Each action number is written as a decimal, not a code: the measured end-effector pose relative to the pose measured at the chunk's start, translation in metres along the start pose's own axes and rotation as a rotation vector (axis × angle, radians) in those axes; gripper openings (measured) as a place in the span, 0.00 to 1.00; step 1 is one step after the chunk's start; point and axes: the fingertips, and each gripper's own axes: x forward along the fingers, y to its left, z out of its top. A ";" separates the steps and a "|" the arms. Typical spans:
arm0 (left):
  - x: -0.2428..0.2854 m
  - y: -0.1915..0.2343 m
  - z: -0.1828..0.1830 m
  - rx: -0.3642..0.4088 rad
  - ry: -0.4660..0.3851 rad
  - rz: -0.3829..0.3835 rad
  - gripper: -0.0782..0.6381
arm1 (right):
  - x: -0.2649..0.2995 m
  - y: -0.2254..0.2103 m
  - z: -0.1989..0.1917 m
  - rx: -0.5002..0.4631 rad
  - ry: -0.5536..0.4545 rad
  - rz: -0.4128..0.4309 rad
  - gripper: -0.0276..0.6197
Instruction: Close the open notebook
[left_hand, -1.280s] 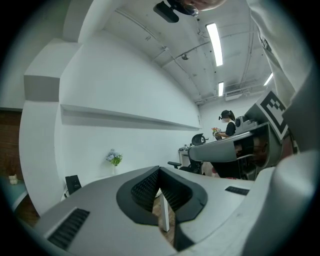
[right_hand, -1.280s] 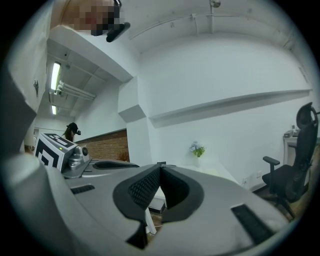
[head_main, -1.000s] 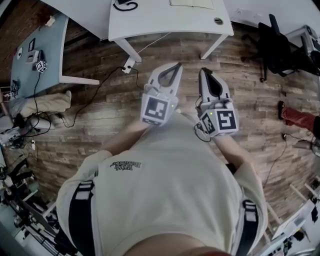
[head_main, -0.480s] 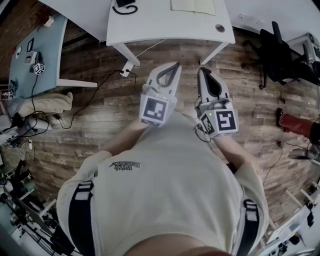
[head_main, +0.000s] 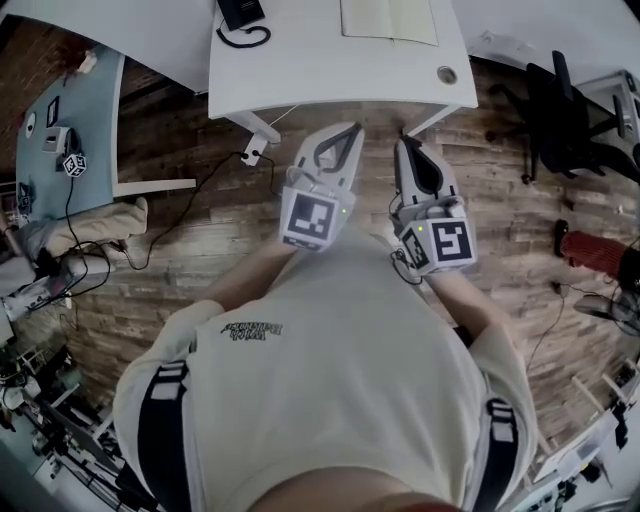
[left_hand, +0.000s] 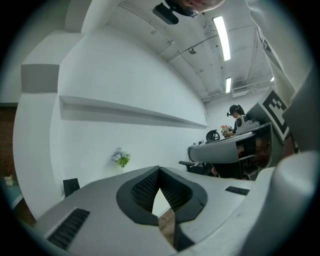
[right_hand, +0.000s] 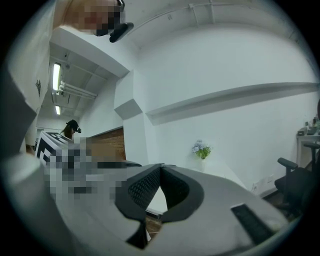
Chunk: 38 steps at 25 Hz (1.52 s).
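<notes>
The open notebook (head_main: 390, 18) lies pale and flat on the white table (head_main: 330, 75) at the top of the head view, partly cut off by the frame edge. Both grippers are held level in front of the person's chest, over the wooden floor and short of the table. My left gripper (head_main: 354, 129) is shut with nothing in it; in its own view the tips (left_hand: 159, 169) meet in front of a white wall. My right gripper (head_main: 405, 141) is shut and empty too, its tips (right_hand: 161, 166) touching. Neither gripper view shows the notebook.
A black device with a cable (head_main: 240, 15) and a round grommet hole (head_main: 447, 74) are on the white table. A blue-grey table (head_main: 70, 100) stands at the left, a black chair (head_main: 560, 110) at the right. A power strip (head_main: 252, 154) and cables lie on the floor.
The white table and notebook have slid down in the head view, closer to the grippers, as the person walks toward them. Both grippers keep the same shut pose.
</notes>
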 end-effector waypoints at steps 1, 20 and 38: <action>0.006 0.007 -0.001 0.000 0.003 -0.002 0.13 | 0.009 -0.003 0.001 0.003 0.005 -0.002 0.05; 0.124 0.152 -0.001 -0.046 0.034 -0.075 0.13 | 0.185 -0.051 0.032 0.007 0.059 -0.075 0.05; 0.177 0.221 0.000 -0.064 0.023 -0.106 0.13 | 0.269 -0.072 0.049 -0.044 0.064 -0.102 0.05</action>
